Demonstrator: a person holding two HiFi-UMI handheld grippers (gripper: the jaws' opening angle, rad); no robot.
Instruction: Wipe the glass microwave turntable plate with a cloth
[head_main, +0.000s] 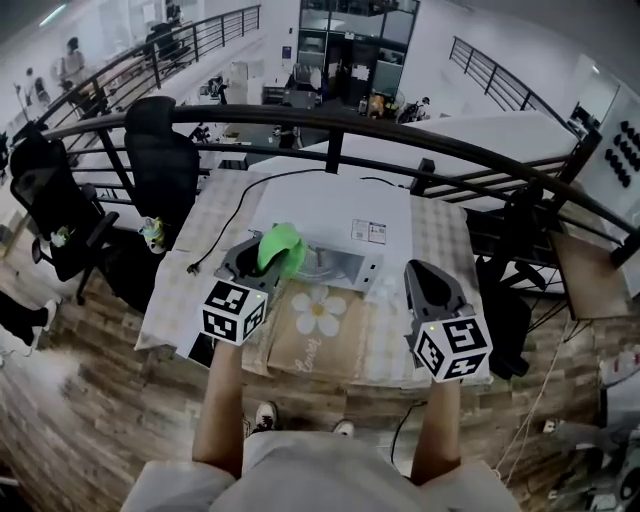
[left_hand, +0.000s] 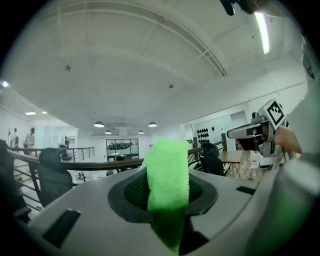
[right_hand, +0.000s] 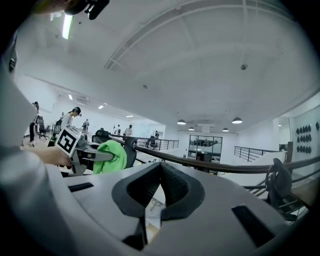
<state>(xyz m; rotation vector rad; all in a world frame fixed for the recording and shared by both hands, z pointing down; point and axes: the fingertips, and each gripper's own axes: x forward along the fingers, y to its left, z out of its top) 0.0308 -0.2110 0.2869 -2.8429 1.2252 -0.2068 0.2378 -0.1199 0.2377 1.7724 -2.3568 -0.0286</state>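
A: L gripper (left_hand: 167, 202), state?

B: Clamped on green cloth (left_hand: 168, 170). Strip of it standing up btwn the jaws, top end folded over. In head view, bunched over the jaw end, just in front of the microwave (head_main: 330, 215).

A: R gripper (right_hand: 160, 167)?

B: Jaws together at the tips, nothing btwn them. Held up over the table's front right part, beside the daisy mat (head_main: 318, 330), apart from the microwave. Pointing level, out over the railing (head_main: 400, 130).

A: Turntable plate (head_main: 325, 265), where?

B: Pale round shape low in the microwave's front opening, left part behind the cloth. Too small to tell more. No sign of cloth touching it; can't tell for sure.

A: Rest of the scene?

B: White microwave on a table (head_main: 440, 240) w/ checked cover. Mat w/ flower print lying flat just in front of it, btwn the two grippers. Black cord (head_main: 238, 212) running from the microwave's back to the left, plug end lying loose on the cover. Black chair (head_main: 160, 150) past the table's far left corner. Dark curved railing right behind the table, open office floor below.
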